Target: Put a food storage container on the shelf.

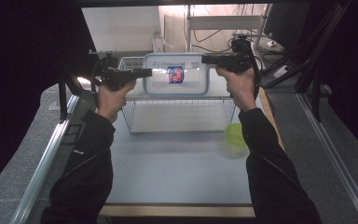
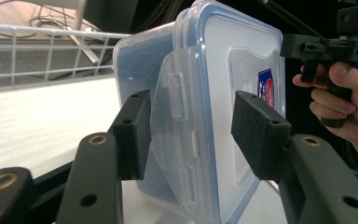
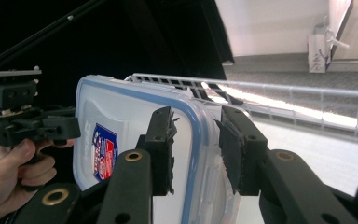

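A clear plastic container (image 1: 177, 79) with a blue-rimmed lid and a red and blue sticker stands on edge over the white shelf (image 1: 135, 95), lid facing me. My left gripper (image 1: 149, 72) grips its left end. In the left gripper view the container (image 2: 214, 70) lies between the pads of that gripper (image 2: 189, 130), one pad on the latch flap, the other on the lid. My right gripper (image 1: 204, 59) holds the right end. In the right gripper view the container's (image 3: 116, 116) rim is pinched by that gripper (image 3: 196, 149).
A white wire rack (image 1: 177, 116) carries the shelf at the back of the grey table (image 1: 177, 168). A green bowl (image 1: 235, 134) sits on the table by the rack's right leg, under my right forearm. Cables and a stand lie beyond the rack.
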